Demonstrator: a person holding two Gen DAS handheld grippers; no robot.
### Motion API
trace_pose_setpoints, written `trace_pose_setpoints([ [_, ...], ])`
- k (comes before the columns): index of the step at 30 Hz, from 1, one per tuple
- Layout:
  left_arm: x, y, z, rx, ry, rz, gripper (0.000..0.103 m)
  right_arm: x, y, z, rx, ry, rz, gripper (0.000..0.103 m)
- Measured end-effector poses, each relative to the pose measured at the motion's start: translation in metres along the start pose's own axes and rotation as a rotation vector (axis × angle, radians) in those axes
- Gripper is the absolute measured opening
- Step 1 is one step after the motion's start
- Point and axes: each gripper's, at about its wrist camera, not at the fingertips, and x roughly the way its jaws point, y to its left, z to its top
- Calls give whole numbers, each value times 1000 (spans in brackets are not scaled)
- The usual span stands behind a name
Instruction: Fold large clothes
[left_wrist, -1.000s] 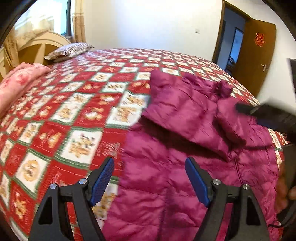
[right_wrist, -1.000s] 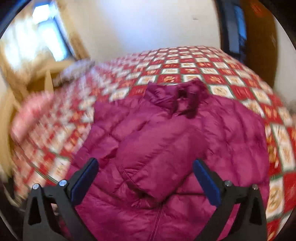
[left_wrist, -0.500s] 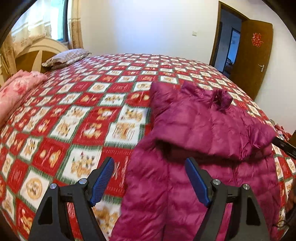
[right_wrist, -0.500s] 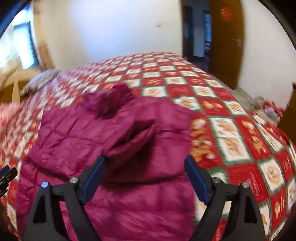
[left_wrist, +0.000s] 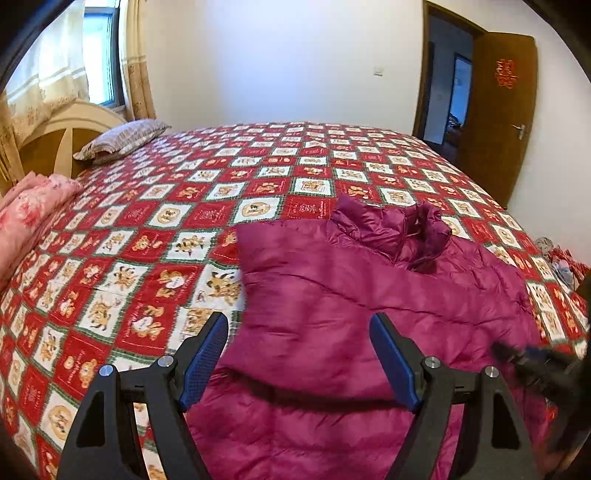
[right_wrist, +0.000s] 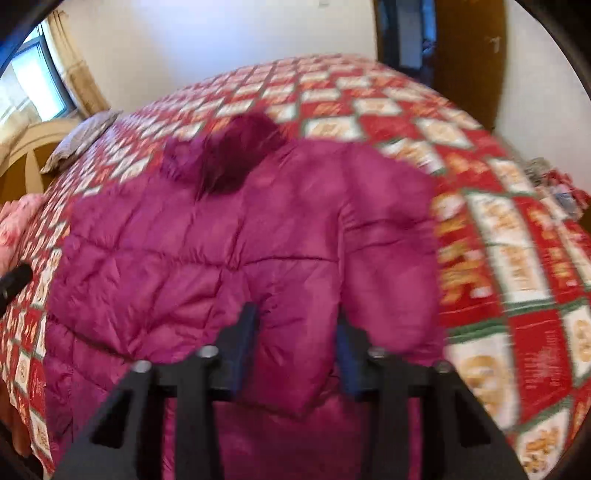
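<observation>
Magenta quilted puffer jacket (left_wrist: 351, 295) is lying on the red-and-white checked patchwork bedspread (left_wrist: 166, 236), toward the near right part of the bed, collar (left_wrist: 399, 229) pointing at the far wall. Both sleeves appear to be lying folded across the chest; the hem is running out of view below.

Left gripper (left_wrist: 299, 354) is hovering over the left folded sleeve, jaws spread wide, holding nothing. Right gripper (right_wrist: 295, 347) is sitting with jaws drawn narrow around a bulge of the right sleeve fabric; the view is motion-blurred, so I cannot tell whether it is actually pinching.

Handling judgement: light, soft, springy fill; shiny shell is probably slippery, and folds are likely to puff back open. Best holds: seamed edges, meaning hem corners or shoulder seams, pinching through both layers rather than the slick padded panels.

Grey striped pillow (left_wrist: 122, 138) and pink floral quilt (left_wrist: 29, 210) are lying well apart, at the headboard side.
</observation>
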Motion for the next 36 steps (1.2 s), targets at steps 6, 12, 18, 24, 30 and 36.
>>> trace_pose_setpoints([
  [6,33,-1,17,3,-14,82,79,11,48,11,-166,-49,18,41],
  [12,81,48,11,-103,63,183,79,18,26,8,-228,-52,-88,41],
  [18,119,60,-17,-121,104,192,81,34,27,11,-208,-46,-31,47],
  [24,132,72,-23,-193,137,150,89,45,31,12,-207,-20,-49,49],
  [30,139,70,-21,-188,154,184,97,45,28,13,-190,-21,-38,51],
  [36,111,84,-26,-189,164,94,97,5,13,27,-147,-43,3,74],
])
